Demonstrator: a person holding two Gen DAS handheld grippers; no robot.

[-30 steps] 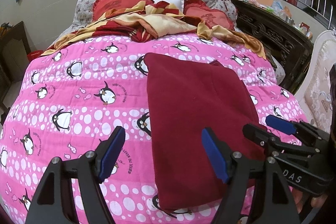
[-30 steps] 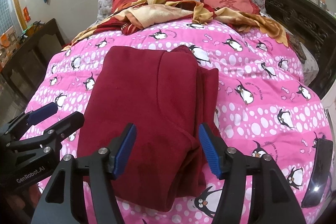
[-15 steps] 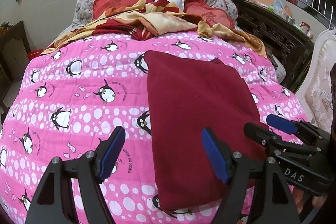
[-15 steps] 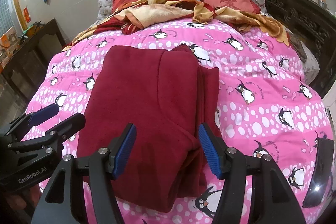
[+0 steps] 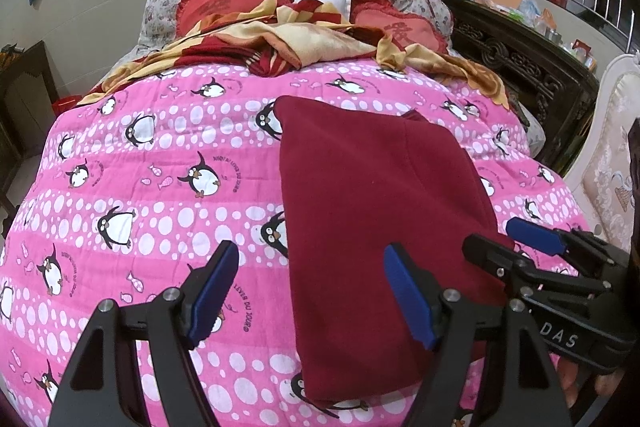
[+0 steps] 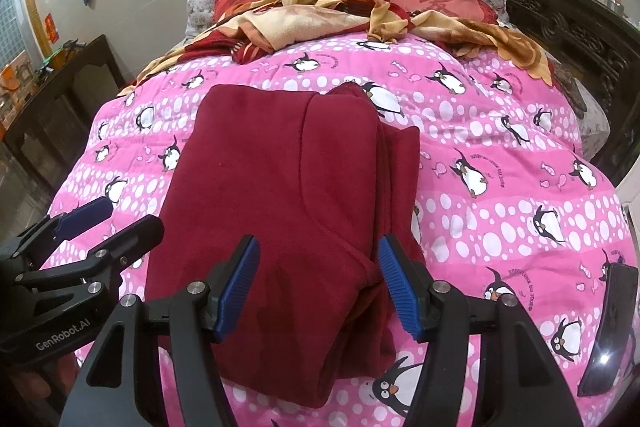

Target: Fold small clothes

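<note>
A dark red fleece garment [image 5: 372, 211] lies folded into a long rectangle on the pink penguin quilt [image 5: 152, 187]. In the right wrist view the garment [image 6: 280, 195] shows layered folds along its right side. My left gripper [image 5: 310, 291] hovers open above the garment's near left edge, nothing between its blue pads. Over the garment's near end my right gripper [image 6: 316, 283] is open too, above the cloth without pinching it. Each gripper shows in the other's view: the right gripper [image 5: 520, 243] at the right, the left gripper [image 6: 108, 223] at the left.
A crumpled yellow and red blanket [image 5: 288, 43] and red cushions [image 5: 400, 27] lie at the bed's head. A dark carved wooden cabinet [image 5: 532, 75] runs along the right side. A dark phone [image 6: 608, 327] lies on the quilt at near right. A pale chair [image 5: 608, 155] stands at far right.
</note>
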